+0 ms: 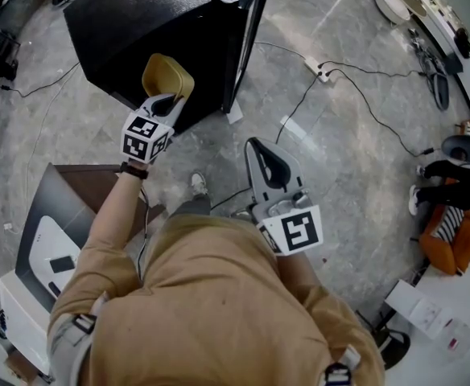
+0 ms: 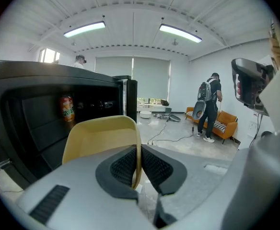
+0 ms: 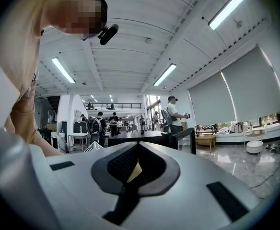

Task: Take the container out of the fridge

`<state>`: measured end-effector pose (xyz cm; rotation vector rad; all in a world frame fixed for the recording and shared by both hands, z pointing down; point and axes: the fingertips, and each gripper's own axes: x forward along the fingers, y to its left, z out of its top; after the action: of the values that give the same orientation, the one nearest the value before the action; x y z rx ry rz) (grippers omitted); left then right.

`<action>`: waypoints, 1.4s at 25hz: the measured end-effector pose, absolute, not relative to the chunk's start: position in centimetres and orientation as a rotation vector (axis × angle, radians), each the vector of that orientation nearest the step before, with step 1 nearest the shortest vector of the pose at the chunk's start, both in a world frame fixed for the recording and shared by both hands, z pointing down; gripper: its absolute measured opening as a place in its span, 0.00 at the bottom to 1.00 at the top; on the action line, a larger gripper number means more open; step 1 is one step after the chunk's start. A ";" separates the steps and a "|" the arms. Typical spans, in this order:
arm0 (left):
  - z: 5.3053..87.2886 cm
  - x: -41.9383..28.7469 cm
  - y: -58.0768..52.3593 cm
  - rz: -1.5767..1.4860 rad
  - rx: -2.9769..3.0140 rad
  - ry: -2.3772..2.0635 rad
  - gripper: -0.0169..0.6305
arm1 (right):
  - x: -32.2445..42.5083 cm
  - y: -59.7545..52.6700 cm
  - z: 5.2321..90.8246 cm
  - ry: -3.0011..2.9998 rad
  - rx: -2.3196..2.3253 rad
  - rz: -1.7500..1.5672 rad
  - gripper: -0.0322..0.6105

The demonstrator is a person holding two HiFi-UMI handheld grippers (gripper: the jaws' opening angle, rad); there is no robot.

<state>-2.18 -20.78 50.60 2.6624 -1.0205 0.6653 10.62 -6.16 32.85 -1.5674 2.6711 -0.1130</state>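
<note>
1. While the left gripper [image 1: 164, 101] hangs just in front of the fridge [image 1: 138, 30], its jaws stand narrow, clamped on one thin side wall of the yellow container [image 1: 168, 75].
2. In the left gripper view, both ribbed pads [image 2: 123, 166] press that wall from either side; the container [image 2: 101, 138] stands upright with its open cavity facing the camera.
3. The container is outside the fridge, in the air at the front edge of the cabinet, touching only the left gripper [image 2: 139, 169].
4. The fridge door [image 1: 247, 30] stands open, seen edge-on to the right of the cabinet.
5. An orange drink can [image 2: 67, 108] stands inside the dark fridge [image 2: 34, 109] interior.
6. The right gripper [image 1: 259, 145] is held near the person's torso, well apart from the fridge, above the grey stone floor [image 1: 340, 135].
7. In the right gripper view, the jaws of the right gripper [image 3: 139, 146] are brought together with nothing gripped; a yellow patch shows through the gap behind them.
</note>
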 end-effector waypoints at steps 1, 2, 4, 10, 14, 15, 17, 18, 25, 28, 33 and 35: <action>50.5 -2.2 -20.6 0.661 2.664 -1.021 0.06 | 10.7 -6.0 33.1 2.685 -1.564 -0.109 0.05; 50.3 -2.2 -20.4 0.655 2.665 -1.021 0.06 | 10.7 -5.9 33.3 2.698 -1.560 -0.106 0.05; 49.9 -2.1 -20.1 0.642 2.672 -1.019 0.06 | 10.7 -5.8 33.4 2.707 -1.555 -0.102 0.05; 48.6 -2.0 -19.1 0.608 2.695 -1.011 0.06 | 10.6 -5.6 33.2 2.707 -1.549 -0.096 0.05; 47.7 -2.3 -18.7 0.575 2.697 -1.014 0.06 | 10.6 -5.5 33.3 2.709 -1.552 -0.094 0.05; 47.6 -2.4 -18.6 0.569 2.697 -1.014 0.06 | 10.6 -5.5 33.2 2.706 -1.550 -0.095 0.05; 47.4 -2.7 -18.3 0.560 2.692 -1.017 0.06 | 10.5 -5.4 33.1 2.705 -1.546 -0.095 0.05; 47.3 -2.9 -18.3 0.556 2.690 -1.020 0.06 | 10.4 -5.4 33.1 2.706 -1.544 -0.094 0.05; 45.9 -3.8 -17.4 0.486 2.680 -1.044 0.06 | 10.1 -4.8 32.9 2.709 -1.534 -0.092 0.05; 45.4 -4.1 -17.2 0.454 2.676 -1.048 0.06 | 9.8 -4.7 32.9 2.712 -1.528 -0.093 0.05; 44.5 -4.1 -16.7 0.413 2.675 -1.052 0.06 | 9.6 -4.5 32.9 2.712 -1.522 -0.094 0.05; 44.2 -4.3 -16.5 0.393 2.672 -1.058 0.06 | 9.6 -4.5 32.9 2.712 -1.518 -0.093 0.05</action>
<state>-4.26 -16.52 44.23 2.6716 -1.0575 0.3926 9.56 -4.47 32.90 -1.5185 2.7122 -0.0935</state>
